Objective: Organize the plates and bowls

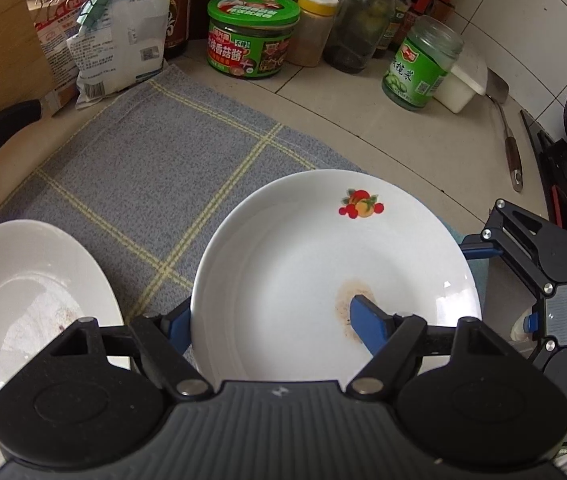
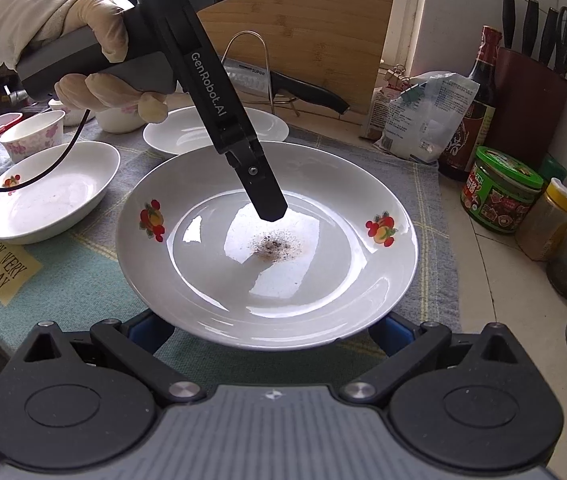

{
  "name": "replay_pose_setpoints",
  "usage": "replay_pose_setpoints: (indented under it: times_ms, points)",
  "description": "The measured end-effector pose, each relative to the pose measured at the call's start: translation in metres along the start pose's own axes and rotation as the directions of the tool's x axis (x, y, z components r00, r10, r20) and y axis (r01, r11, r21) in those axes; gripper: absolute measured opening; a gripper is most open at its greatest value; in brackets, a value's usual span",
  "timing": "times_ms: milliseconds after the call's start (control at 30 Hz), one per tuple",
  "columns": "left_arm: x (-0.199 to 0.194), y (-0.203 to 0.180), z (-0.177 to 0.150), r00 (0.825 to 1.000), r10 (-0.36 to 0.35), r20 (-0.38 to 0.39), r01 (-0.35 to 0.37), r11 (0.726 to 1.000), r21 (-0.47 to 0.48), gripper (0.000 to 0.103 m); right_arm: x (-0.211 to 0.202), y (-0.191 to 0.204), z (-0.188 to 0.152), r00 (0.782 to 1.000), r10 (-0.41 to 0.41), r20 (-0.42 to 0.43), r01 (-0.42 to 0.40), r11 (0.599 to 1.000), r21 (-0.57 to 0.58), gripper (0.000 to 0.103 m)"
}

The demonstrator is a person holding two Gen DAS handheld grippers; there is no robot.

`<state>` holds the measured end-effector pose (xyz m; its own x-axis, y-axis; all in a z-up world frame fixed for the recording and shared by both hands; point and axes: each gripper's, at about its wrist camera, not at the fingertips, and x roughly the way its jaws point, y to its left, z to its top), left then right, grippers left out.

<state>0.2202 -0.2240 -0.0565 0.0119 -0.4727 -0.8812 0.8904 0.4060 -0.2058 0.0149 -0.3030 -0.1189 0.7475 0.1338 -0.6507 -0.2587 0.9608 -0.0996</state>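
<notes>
Nearest to me, my left claw point(image 1: 279, 322) has the fruit-print plate point(image 1: 335, 276) pinched by its rim — one blue finger point(image 1: 367, 324) lies on top inside the dish, beside a brownish stain, while the other sits under the edge. From the right wrist view that same left claw point(image 2: 267, 204) comes down from above onto the fruit-print plate point(image 2: 267, 244), held by my gloved left hand point(image 2: 63, 40). My right claw point(image 2: 267, 330) is spread wide, its blue fingers showing on either side below the plate's near rim; I cannot tell whether they touch it. The plate hovers over the checked cloth point(image 1: 155, 168) on the tabletop point(image 1: 363, 104).

Just left of it lies a plain white plate point(image 1: 23, 292); in the right wrist view a shallow oval dish point(image 2: 47, 192) with a fruit print rests on the cloth at left, and another white plate point(image 2: 215, 128) sits behind the held one. Further left stand small floral bowls point(image 2: 35, 132).

Beyond the cloth: a green-lidded jar point(image 1: 253, 36), a yellow-capped spice jar point(image 1: 315, 28), dark bottles, a green-label jar point(image 1: 419, 64), clipped bags point(image 1: 111, 28), and a spatula point(image 1: 503, 120). At the very back a wooden cutting board point(image 2: 315, 32) leans against the wall, with a knife point(image 2: 283, 84) on a wire rack and a knife block point(image 2: 531, 96) at right.
</notes>
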Motion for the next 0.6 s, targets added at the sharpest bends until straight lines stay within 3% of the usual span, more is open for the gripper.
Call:
replay_pose_setpoints:
  times_ms: [600]
  points:
    - [0.035,0.016,0.042,1.000,-0.007,0.009,0.007,1.000,-0.002,0.078,0.026,-0.039,0.004,0.999,-0.029,-0.029,0.029,0.999,0.027,0.103]
